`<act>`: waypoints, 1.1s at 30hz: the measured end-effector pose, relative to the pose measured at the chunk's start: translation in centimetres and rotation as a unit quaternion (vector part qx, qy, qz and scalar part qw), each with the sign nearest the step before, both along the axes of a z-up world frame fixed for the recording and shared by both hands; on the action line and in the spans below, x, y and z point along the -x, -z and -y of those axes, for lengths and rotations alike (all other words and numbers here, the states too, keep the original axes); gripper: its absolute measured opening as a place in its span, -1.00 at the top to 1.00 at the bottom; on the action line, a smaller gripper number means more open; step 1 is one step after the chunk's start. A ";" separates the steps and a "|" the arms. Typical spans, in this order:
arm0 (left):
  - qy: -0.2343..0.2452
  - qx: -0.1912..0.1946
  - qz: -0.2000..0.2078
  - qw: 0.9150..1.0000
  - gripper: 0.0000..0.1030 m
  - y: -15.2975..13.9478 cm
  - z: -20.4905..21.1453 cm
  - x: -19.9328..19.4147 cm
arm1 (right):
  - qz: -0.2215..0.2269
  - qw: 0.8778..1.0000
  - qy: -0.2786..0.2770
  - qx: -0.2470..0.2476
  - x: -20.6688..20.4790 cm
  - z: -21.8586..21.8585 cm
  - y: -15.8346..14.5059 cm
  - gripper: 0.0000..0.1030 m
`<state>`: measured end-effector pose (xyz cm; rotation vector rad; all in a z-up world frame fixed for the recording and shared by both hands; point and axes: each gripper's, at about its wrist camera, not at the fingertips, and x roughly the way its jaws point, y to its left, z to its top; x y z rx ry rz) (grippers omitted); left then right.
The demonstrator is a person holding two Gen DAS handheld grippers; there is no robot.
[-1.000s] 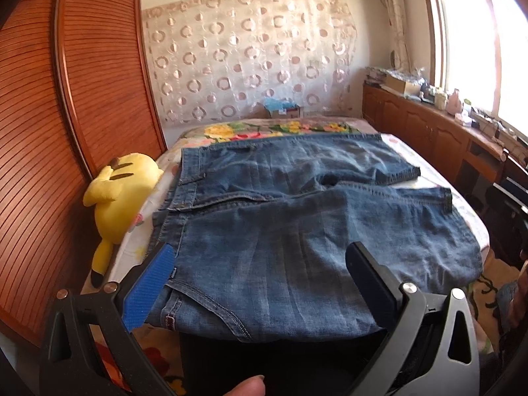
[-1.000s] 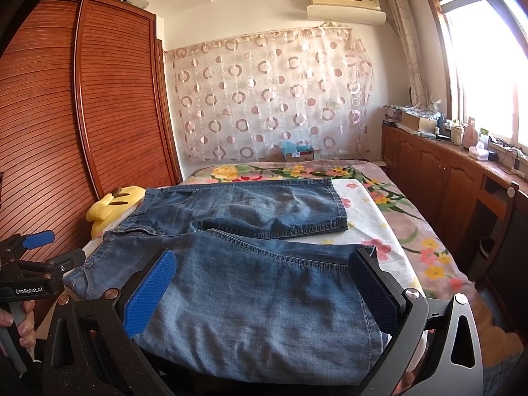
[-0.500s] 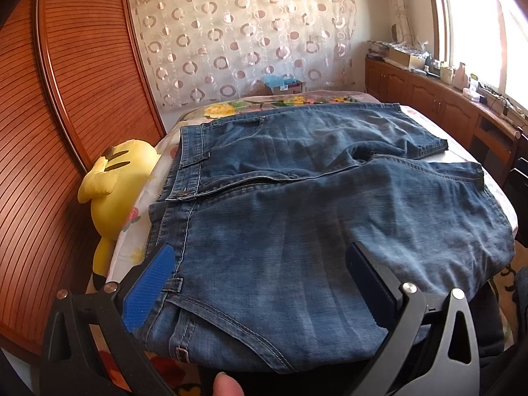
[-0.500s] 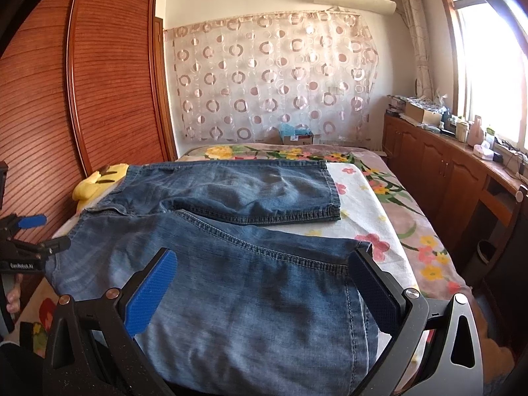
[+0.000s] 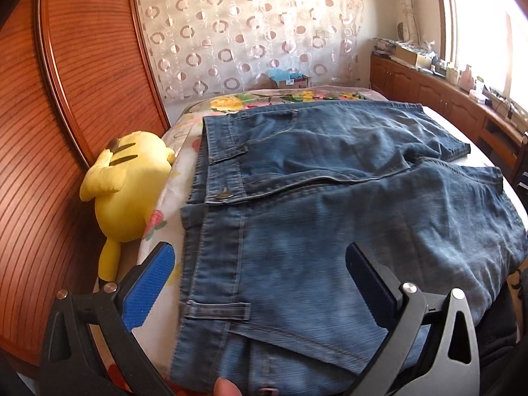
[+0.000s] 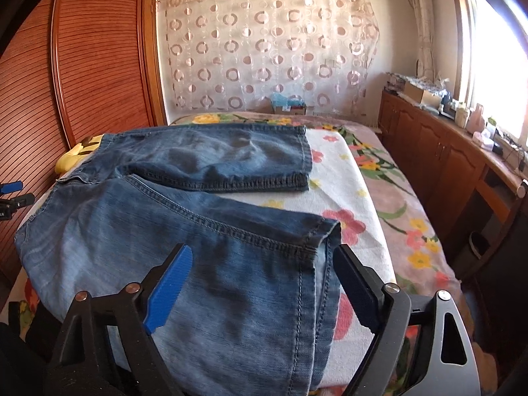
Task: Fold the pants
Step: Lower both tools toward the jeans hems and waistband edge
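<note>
Blue denim pants (image 5: 330,217) lie spread flat on the bed, waistband to the left, both legs running right. My left gripper (image 5: 260,264) is open and hovers just above the near waistband corner, its fingers either side of a belt loop. In the right wrist view the pants (image 6: 184,231) show both leg ends; my right gripper (image 6: 264,274) is open over the near leg's hem, holding nothing. The left gripper's tip (image 6: 11,188) shows at the left edge of that view.
A yellow plush toy (image 5: 128,184) lies between the bed's left side and the wooden wardrobe (image 5: 66,99). The floral bedsheet (image 6: 356,204) is bare right of the pants. Wooden cabinets (image 6: 439,158) with clutter run along the right wall under the window.
Both grippers have moved forward and down toward the pants: the left closer to the waistband corner, the right closer to the near leg's hem. The pants have not moved.
</note>
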<state>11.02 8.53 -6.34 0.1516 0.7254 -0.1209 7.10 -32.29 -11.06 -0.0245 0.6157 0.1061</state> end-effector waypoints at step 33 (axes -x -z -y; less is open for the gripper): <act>-0.015 0.054 -0.089 0.994 0.00 5.0 -6.5 3.5 | -0.099 0.995 0.004 0.006 5.7 1.6 -0.6 0.04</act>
